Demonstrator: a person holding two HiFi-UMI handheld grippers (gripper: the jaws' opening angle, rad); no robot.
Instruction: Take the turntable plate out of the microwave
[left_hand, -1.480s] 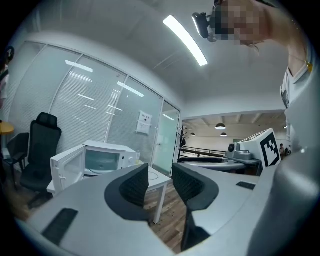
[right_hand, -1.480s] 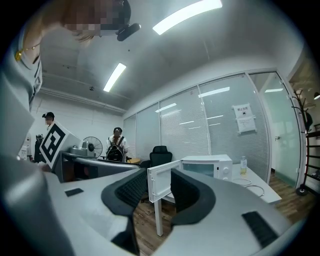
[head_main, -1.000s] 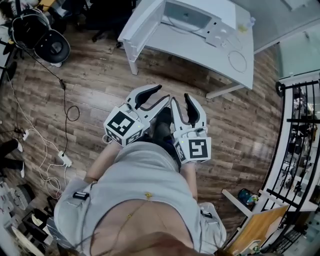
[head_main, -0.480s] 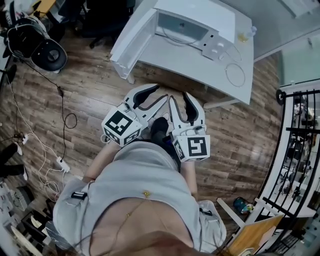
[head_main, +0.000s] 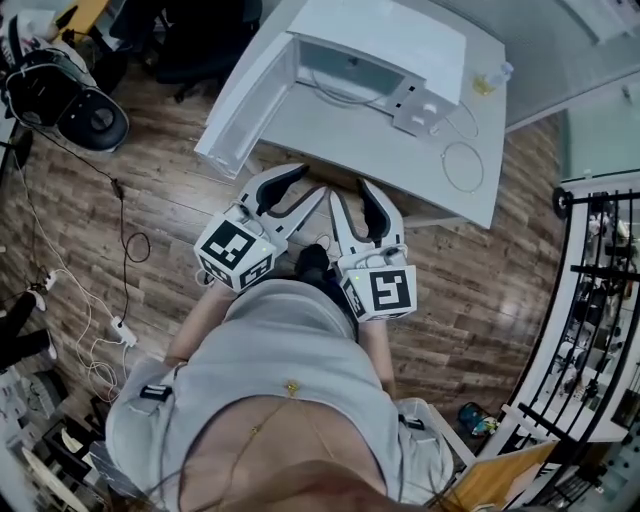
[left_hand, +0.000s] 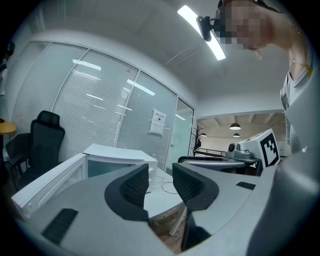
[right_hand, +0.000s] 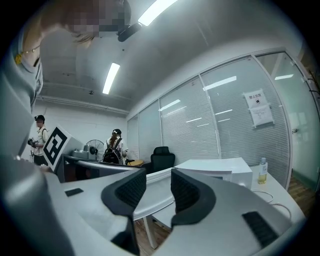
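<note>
A white microwave (head_main: 375, 55) stands on a white table (head_main: 400, 140), its door (head_main: 245, 115) swung wide open to the left. Its cavity faces me, but I cannot make out the turntable plate inside. My left gripper (head_main: 298, 190) and right gripper (head_main: 352, 192) are held side by side in front of my body, just short of the table's near edge. Both are open with nothing between the jaws. The left gripper view shows the left gripper (left_hand: 160, 182), with the microwave (left_hand: 117, 160) beyond its jaws. The right gripper view shows the right gripper (right_hand: 159, 190) before the microwave (right_hand: 220, 170).
A small bottle (head_main: 490, 78) and a looped cable (head_main: 458, 160) lie on the table right of the microwave. A black office chair (left_hand: 45, 145) stands left of the table. Cables and a power strip (head_main: 120, 325) lie on the wooden floor, and a black railing (head_main: 600, 300) runs at right.
I have walked toward the table: it and the microwave have come closer in the head view. Both grippers travelled forward together, still open.
</note>
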